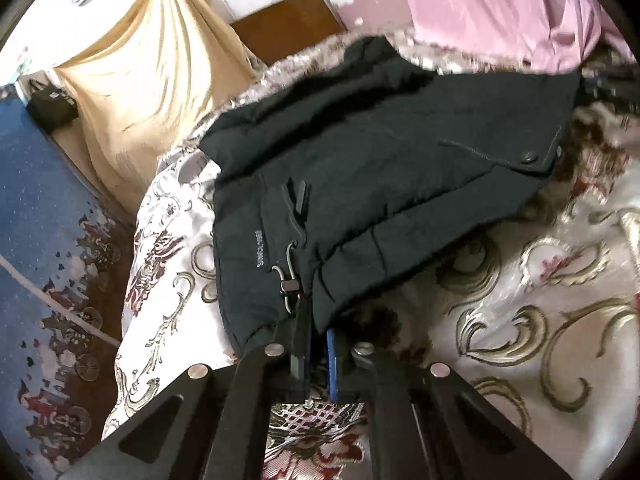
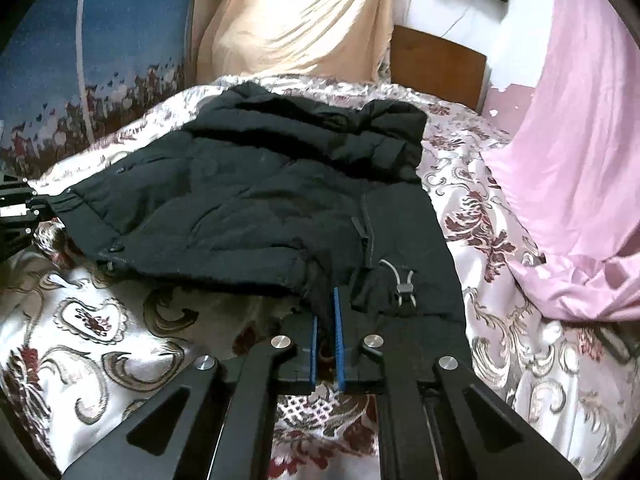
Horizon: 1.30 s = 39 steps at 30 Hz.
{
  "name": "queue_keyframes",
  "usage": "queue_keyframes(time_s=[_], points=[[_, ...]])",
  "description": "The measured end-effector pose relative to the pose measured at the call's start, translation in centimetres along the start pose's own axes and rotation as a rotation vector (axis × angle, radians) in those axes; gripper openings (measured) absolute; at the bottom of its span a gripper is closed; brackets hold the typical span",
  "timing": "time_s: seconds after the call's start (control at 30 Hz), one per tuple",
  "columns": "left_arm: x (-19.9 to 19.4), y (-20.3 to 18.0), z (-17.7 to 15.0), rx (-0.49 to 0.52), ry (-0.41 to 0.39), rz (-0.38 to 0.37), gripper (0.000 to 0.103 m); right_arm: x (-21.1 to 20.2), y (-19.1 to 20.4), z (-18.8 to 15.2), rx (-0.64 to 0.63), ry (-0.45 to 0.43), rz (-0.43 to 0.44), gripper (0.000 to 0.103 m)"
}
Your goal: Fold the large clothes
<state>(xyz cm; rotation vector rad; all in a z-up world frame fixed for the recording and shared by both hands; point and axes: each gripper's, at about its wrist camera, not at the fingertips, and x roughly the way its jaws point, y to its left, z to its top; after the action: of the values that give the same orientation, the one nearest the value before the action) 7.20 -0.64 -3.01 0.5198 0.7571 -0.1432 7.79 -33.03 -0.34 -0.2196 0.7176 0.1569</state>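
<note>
Jacket (image 2: 256, 196), black and padded, lies spread on the bed (image 2: 500, 376)'s floral cover. Right claw (image 2: 326, 316) is clamped on its near hem beside the drawcord toggle (image 2: 404, 289); left claw (image 1: 310, 332) is pinched together on the hem's other corner.

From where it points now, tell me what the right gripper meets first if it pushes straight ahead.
The right gripper already sits at the hem of the black jacket, so going on it would push straight into that padded fabric, near the drawcord toggle.
</note>
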Motion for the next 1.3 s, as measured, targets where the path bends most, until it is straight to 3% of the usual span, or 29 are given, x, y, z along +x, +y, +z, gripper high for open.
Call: queue_keyframes(time_s=[0.27,0.5,0.67,0.9,1.03,1.13,1.3], points=[[-4.9,0.1,-1.4,-0.018,-0.050,-0.030,0.005,-4.9,0.5,-1.8,0.015,-0.024,0.011,0.005],[-10.3,0.3,-2.9,-0.110,-0.085,-0.071,0.005,-10.9,1.2,-3.5,0.025,-0.022,0.020,0.005],[-10.9,1.5,-1.2,-0.193,-0.152,-0.076,0.005,-12.0,0.5,-2.5,0.062,-0.060,0.031,0.005],[-8.5,4.8,5.6,-0.230,-0.241,-0.030,0.005,-9.7,-0.8,5.2,0.053,-0.171,0.006,0.005],[-6.0,7.9,10.2,-0.337,-0.267,-0.034,0.005,-7.7,-2.0,11.1,0.042,-0.225,-0.035,0.005],[-3.3,10.1,13.5,-0.393,-0.262,-0.042,0.005,-5.4,-3.3,15.3,0.046,-0.234,-0.056,0.005],[2.8,11.9,18.7,-0.360,-0.187,-0.007,0.005,0.7,-5.1,21.4,0.033,-0.196,-0.083,0.005]])
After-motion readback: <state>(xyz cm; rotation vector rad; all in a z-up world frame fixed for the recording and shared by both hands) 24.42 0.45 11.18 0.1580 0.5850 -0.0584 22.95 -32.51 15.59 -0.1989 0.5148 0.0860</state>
